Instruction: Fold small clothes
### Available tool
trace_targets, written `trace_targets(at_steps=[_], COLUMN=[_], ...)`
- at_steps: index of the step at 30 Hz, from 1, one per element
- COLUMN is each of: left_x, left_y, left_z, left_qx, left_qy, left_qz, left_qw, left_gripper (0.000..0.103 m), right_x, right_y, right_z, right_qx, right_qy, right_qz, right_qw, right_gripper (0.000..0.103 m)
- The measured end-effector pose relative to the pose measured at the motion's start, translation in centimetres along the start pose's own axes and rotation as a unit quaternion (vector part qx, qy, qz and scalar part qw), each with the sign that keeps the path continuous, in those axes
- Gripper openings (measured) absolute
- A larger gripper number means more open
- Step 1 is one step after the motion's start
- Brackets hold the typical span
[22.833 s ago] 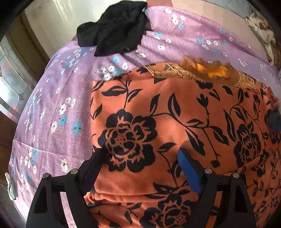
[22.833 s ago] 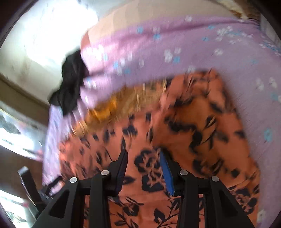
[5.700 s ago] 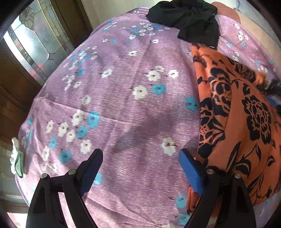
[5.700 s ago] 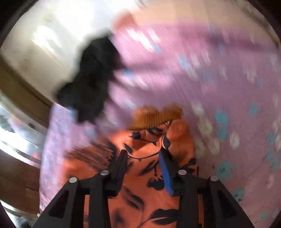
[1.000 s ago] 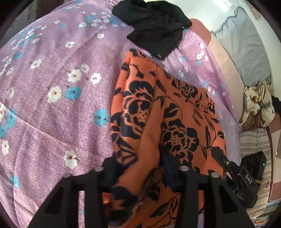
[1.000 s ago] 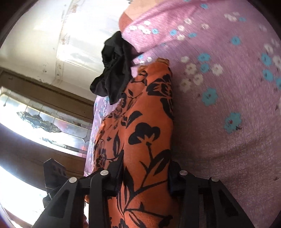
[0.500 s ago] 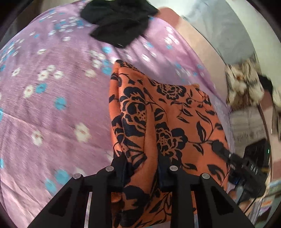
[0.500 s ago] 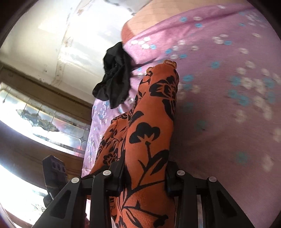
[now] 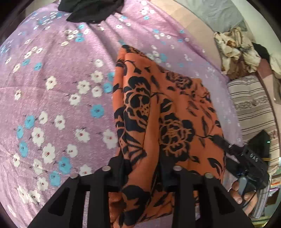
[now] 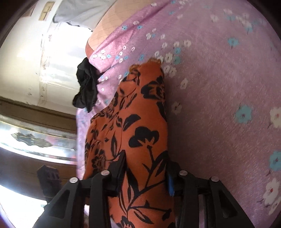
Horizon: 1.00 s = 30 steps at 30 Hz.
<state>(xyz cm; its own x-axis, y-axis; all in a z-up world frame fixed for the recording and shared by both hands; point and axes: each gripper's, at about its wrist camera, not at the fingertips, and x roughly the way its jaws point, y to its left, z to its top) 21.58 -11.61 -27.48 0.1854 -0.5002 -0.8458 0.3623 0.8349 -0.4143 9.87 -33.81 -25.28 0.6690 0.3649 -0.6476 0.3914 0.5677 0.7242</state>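
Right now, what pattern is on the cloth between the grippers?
Orange garment with black flowers and leaves, clearest in the left wrist view.

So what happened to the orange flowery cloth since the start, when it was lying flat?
The orange cloth was spread wide and flat; now it is folded into a narrow bundle. The left tool and right tool each took hold of an end, and their jaws are now opening with cloth between them. The black garment stayed at the purple bedspread's far edge.
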Motion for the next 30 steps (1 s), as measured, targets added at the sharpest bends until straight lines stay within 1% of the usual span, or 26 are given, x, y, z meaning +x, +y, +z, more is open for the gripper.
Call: trace_targets(at_steps=[1, 3, 5, 7, 8, 9, 12, 14, 16, 17, 18, 19, 20, 22, 23, 24, 26, 30], left_x=[0.0, -0.3, -0.6, -0.4, -0.5, -0.7, -1.3, -1.3, -1.3, -1.1, -1.1, -1.2, -1.2, -1.4, -1.6, -2.0, -2.7, -3.3], left_y=[0.3, 1.0, 1.9, 2.6, 2.8, 2.5, 2.8, 2.7, 2.5, 2.2, 2.3, 2.4, 2.4, 2.7, 2.9, 3.1, 3.7, 4.2], left_z=[-0.3, -1.4, -2.5, -3.2, -3.5, -3.8, -4.7, -5.1, -5.5, -5.4, -5.5, -5.5, -5.5, -5.6, -5.8, -6.0, -6.6, -7.1], left_qx=[-0.003, -0.011, -0.014, -0.016, -0.017, -0.015, -0.007, -0.01, -0.006, -0.005, -0.011, -0.016, -0.017, -0.02, -0.021, -0.022, -0.02, -0.026], left_qy=[0.0, 0.0, 0.0, 0.002, 0.0, -0.002, -0.009, -0.011, -0.014, -0.017, -0.02, -0.021, -0.023, -0.029, -0.033, -0.036, -0.043, -0.045], left_qz=[0.005, 0.005, 0.006, -0.009, -0.016, -0.021, -0.032, -0.041, -0.041, -0.038, -0.04, -0.043, -0.044, -0.044, -0.043, -0.041, -0.033, -0.03], left_qw=[1.0, 0.9999, 0.9999, 0.9998, 0.9997, 0.9997, 0.9994, 0.9991, 0.9991, 0.9991, 0.999, 0.9987, 0.9986, 0.9984, 0.9983, 0.9983, 0.9983, 0.9982], left_gripper=[0.045, 0.053, 0.058, 0.058, 0.055, 0.05, 0.045, 0.045, 0.045, 0.045, 0.046, 0.046, 0.048, 0.051, 0.052, 0.055, 0.057, 0.057], right_x=[0.1, 0.8, 1.8, 2.0, 2.2, 2.3, 2.3, 3.2, 4.6, 5.4, 5.5, 5.2, 4.8, 3.9, 3.1, 2.0, 0.0, -2.6], right_y=[0.5, 1.5, 2.5, 2.8, 3.4, 4.0, 5.4, 6.1, 6.3, 6.2, 5.7, 5.3, 5.1, 4.7, 4.7, 4.8, 5.5, 7.1], right_z=[0.1, 0.2, 0.4, 0.1, 0.0, -0.1, -0.3, -0.2, -0.1, 0.0, 0.1, 0.3, 0.6, 0.8, 0.8, 0.6, -0.2, -1.6], right_qx=[-0.013, -0.041, -0.064, -0.084, -0.097, -0.11, -0.144, -0.173, -0.211, -0.221, -0.215, -0.202, -0.182, -0.155, -0.148, -0.149, -0.165, -0.196], right_qy=[-0.014, -0.025, -0.026, -0.033, -0.043, -0.052, -0.077, -0.087, -0.093, -0.093, -0.096, -0.095, -0.087, -0.072, -0.069, -0.077, -0.101, -0.123], right_qz=[-0.019, -0.038, -0.05, -0.066, -0.077, -0.085, -0.108, -0.135, -0.17, -0.18, -0.174, -0.167, -0.16, -0.159, -0.159, -0.154, -0.144, -0.11], right_qw=[1.0, 0.998, 0.996, 0.994, 0.991, 0.989, 0.981, 0.972, 0.958, 0.954, 0.956, 0.96, 0.966, 0.972, 0.974, 0.974, 0.97, 0.967], right_gripper=[0.049, 0.049, 0.05, 0.048, 0.045, 0.044, 0.043, 0.043, 0.043, 0.046, 0.047, 0.051, 0.054, 0.061, 0.061, 0.061, 0.061, 0.059])
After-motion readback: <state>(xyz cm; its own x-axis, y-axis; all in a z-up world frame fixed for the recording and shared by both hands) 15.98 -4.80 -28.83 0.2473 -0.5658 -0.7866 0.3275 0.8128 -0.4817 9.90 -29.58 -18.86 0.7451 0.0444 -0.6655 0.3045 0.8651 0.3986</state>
